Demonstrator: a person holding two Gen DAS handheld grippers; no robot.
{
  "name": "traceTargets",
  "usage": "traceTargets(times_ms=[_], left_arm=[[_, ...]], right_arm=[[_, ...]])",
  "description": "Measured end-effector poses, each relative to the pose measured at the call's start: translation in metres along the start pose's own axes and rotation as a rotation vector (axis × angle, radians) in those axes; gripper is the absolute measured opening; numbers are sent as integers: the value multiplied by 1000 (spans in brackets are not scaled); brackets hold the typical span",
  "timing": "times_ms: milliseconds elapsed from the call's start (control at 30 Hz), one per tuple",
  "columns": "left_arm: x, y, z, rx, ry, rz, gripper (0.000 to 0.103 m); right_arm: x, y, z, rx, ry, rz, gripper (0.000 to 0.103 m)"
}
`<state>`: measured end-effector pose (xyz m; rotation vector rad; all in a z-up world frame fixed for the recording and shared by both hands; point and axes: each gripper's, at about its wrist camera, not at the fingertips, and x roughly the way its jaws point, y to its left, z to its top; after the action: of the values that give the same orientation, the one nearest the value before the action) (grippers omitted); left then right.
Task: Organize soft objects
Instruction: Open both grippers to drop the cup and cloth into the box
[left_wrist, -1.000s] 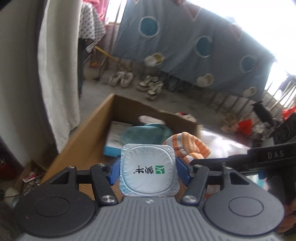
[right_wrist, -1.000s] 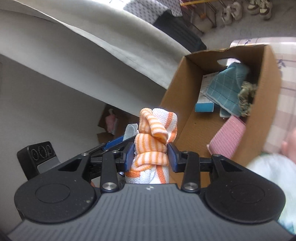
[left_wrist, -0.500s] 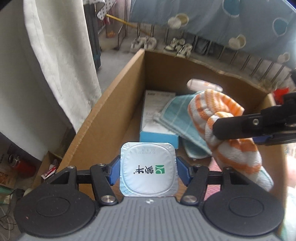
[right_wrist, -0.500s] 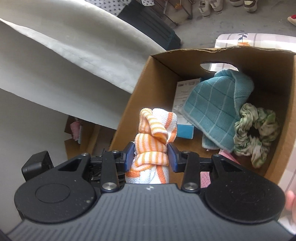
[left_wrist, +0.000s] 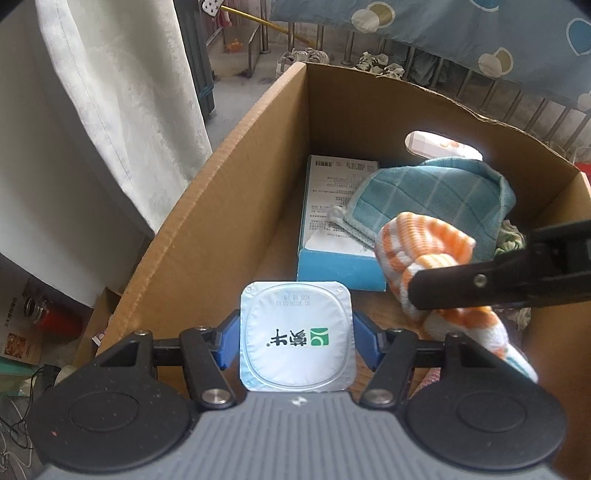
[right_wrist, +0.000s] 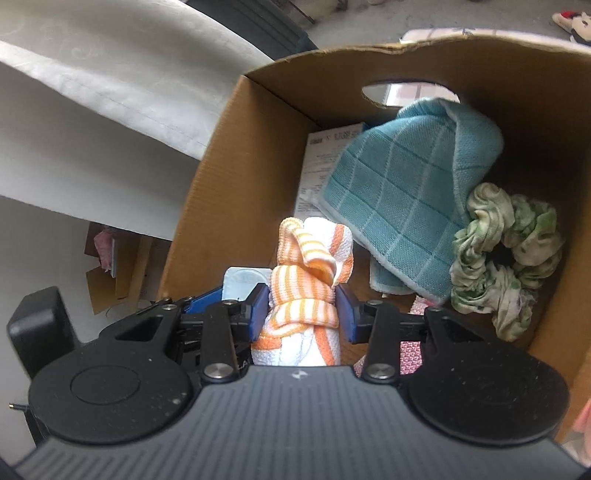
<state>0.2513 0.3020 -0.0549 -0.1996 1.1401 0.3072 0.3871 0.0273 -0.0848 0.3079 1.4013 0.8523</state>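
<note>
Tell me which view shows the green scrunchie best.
The right wrist view: the scrunchie lies in full sight in the box, beside the teal cloth. The left wrist view shows only slivers of it behind the right gripper.

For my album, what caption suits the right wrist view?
Right gripper holds an orange-striped cloth over a cardboard box.

Knotted orange-striped cloth (right_wrist: 304, 295) above cardboard box (right_wrist: 236, 177)

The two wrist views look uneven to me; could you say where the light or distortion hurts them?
Left wrist: the handle cutout in the cardboard box blows out white, and fisheye curves the rim. Right wrist: the box's right inside wall sits in shadow; the green scrunchie stays readable.
</note>
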Motion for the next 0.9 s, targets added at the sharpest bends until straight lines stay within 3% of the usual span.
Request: traceTargets(times_ms=[467, 567, 900], left_arm=[[-6, 6, 7, -59, 22, -25, 69], [-12, 6, 8, -58, 1, 4, 75], [-23, 10, 8, -92, -17, -1, 76]], right_arm=[[12, -4, 1, 75, -38, -25, 40], [12, -7, 2, 99, -34, 0, 40], [-1, -4, -2, 110, -25, 36, 43]])
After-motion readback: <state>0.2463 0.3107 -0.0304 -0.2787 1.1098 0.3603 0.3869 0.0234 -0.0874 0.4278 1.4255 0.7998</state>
